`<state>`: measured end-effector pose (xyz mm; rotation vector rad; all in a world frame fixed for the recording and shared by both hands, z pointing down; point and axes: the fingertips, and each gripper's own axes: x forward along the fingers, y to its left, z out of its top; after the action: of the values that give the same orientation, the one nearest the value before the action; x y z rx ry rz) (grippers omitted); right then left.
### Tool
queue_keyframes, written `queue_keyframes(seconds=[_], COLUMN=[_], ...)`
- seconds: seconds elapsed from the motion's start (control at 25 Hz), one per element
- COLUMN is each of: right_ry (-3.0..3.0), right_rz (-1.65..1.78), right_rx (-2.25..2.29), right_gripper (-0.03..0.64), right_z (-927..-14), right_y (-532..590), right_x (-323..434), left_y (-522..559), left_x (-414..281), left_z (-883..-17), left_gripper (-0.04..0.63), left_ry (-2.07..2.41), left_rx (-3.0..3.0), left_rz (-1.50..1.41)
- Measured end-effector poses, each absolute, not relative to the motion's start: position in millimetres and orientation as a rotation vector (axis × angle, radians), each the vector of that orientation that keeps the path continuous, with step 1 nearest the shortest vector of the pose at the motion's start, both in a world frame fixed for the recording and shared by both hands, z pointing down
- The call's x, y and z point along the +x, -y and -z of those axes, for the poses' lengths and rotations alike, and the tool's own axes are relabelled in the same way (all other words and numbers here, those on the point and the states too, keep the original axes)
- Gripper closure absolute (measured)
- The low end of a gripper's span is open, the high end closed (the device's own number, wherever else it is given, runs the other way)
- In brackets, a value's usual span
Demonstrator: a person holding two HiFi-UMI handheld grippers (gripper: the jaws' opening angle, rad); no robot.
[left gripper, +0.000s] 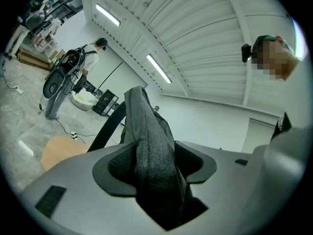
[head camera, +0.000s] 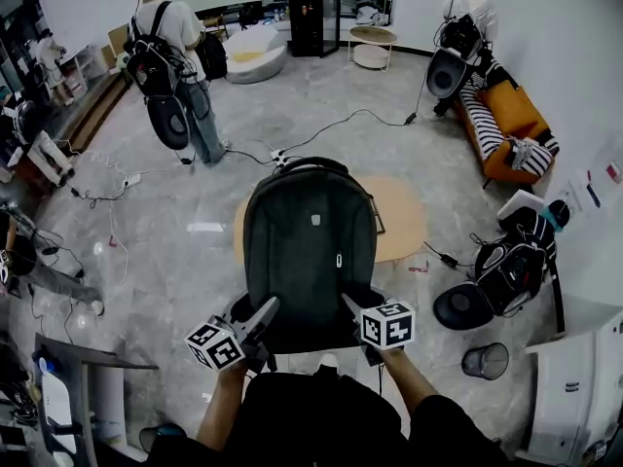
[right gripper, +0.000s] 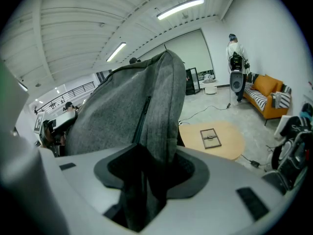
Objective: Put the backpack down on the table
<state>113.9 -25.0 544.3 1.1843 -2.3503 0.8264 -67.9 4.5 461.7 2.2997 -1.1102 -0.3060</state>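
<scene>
A dark grey backpack (head camera: 310, 251) hangs upright in the air in front of me, above a round wooden table (head camera: 401, 217) that shows behind it. My left gripper (head camera: 261, 317) is shut on the bag's lower left edge, and grey fabric (left gripper: 151, 155) fills the gap between its jaws in the left gripper view. At the lower right edge my right gripper (head camera: 356, 314) is shut on the backpack (right gripper: 142, 126) too. The table (right gripper: 215, 140) with a small dark frame on it (right gripper: 210, 137) lies below and beyond the bag. A black strap (left gripper: 105, 129) hangs at the bag's side.
A person with a backpack (head camera: 175, 61) stands far left and another (head camera: 467, 27) stands by an orange sofa (head camera: 511, 125). Cables (head camera: 321, 134) run across the floor. Bags and gear (head camera: 511, 266) and a wire bin (head camera: 484, 360) sit on the right. A desk edge (head camera: 58, 358) is at near left.
</scene>
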Motion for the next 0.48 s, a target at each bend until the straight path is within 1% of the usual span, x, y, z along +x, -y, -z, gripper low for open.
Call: queue_keyframes(seconds=[0.48], right_ry=[2.346], right_rz=[-0.850], right_rx=[1.116], right_gripper=[0.430], right_z=[-556.8], right_y=[50.0], right_x=[137.6], left_y=[15.2], left_x=[-42.3], left_z=[-471.2], left_gripper=[0.344], left_ry=[1.160], left_rx=[2.247], left_rz=[0.299])
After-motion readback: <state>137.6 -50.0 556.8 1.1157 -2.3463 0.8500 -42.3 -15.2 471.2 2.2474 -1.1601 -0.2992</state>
